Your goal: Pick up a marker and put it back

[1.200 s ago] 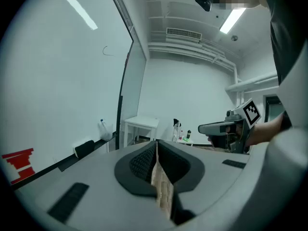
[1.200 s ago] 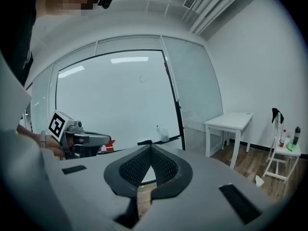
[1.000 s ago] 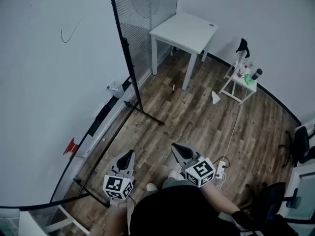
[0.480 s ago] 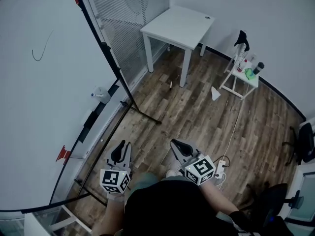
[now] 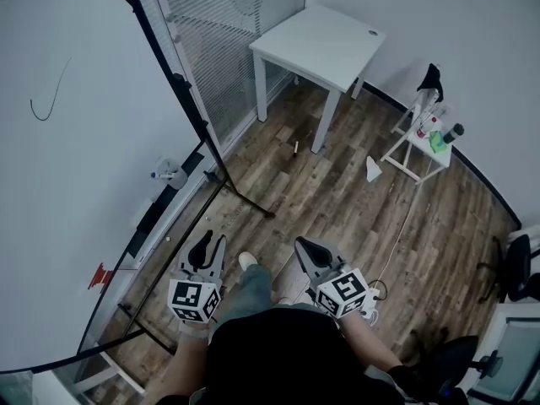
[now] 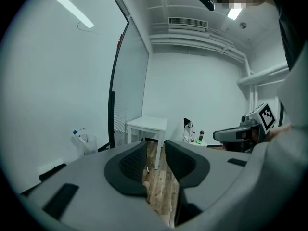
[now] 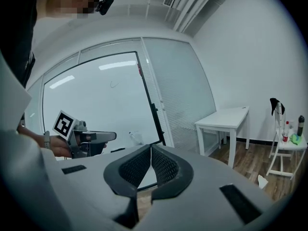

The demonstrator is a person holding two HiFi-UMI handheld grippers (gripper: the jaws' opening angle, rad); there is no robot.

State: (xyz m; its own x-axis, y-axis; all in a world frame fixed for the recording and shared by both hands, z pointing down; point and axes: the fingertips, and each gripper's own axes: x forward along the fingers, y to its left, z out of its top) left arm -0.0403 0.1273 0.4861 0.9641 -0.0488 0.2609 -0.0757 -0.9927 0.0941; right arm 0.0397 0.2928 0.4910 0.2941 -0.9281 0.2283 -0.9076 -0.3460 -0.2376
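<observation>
A white holder [image 5: 169, 174] with a blue-capped marker hangs at the whiteboard's lower edge; in the left gripper view the holder [image 6: 81, 139] sits at the left. A small stick-like object [image 5: 296, 148], maybe a marker, lies on the wood floor by the table leg. My left gripper [image 5: 208, 245] hovers over the floor near the whiteboard's foot, open by a narrow gap and empty [image 6: 155, 158]. My right gripper [image 5: 305, 250] is beside it, shut with nothing in it [image 7: 151, 162]. Both are well short of the holder.
The whiteboard [image 5: 67, 142] fills the left, with black stand legs [image 5: 245, 197] across the floor. A white table [image 5: 325, 36] stands at the back, a small side table [image 5: 419, 146] with bottles at the right. A power strip [image 5: 369, 302] lies near my feet.
The view has swung toward the whiteboard and a shoe has stepped forward between the grippers. Both grippers keep about the same pose, jaws unchanged.
</observation>
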